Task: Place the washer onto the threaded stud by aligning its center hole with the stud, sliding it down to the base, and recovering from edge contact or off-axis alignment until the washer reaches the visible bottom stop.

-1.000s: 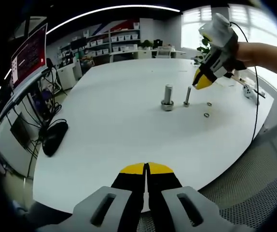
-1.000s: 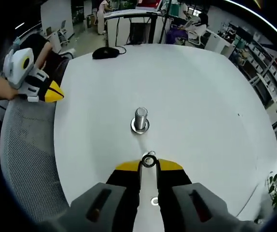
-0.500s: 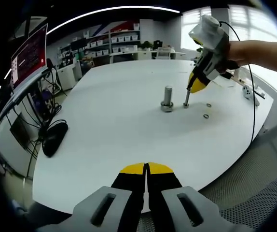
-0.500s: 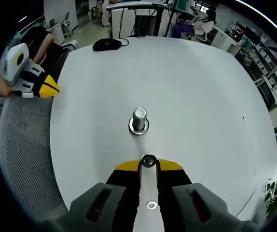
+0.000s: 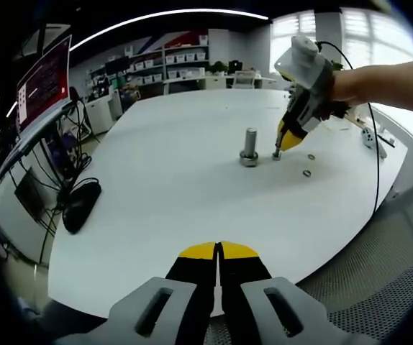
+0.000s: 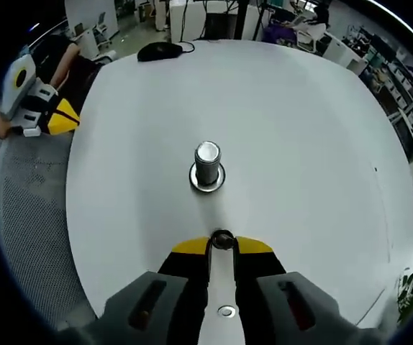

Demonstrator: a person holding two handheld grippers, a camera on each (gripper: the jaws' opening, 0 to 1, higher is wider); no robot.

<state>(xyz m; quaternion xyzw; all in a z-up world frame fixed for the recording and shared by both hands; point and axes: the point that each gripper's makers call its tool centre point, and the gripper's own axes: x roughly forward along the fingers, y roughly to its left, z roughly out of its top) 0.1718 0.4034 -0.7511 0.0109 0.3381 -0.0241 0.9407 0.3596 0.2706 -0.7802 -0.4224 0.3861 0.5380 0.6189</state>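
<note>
Washer (image 6: 222, 240) sitting pinched between the right gripper (image 6: 222, 248) tips, directly over the thin stud; whether seated at the base cannot be told. Spreading beneath: a white table (image 6: 293, 144). Hanging at far left in the left gripper view: a red screen (image 5: 43, 79), writing too small for reading. Lying near that edge: a black mouse (image 5: 80, 203). Standing just beside the stud (image 5: 277, 152): a thick bolt (image 6: 207, 166). Lying near the stud: two spare washers (image 5: 307, 172). Hovering off the table edge: left gripper (image 5: 219, 251), jaws pressed together, holding nothing.
</note>
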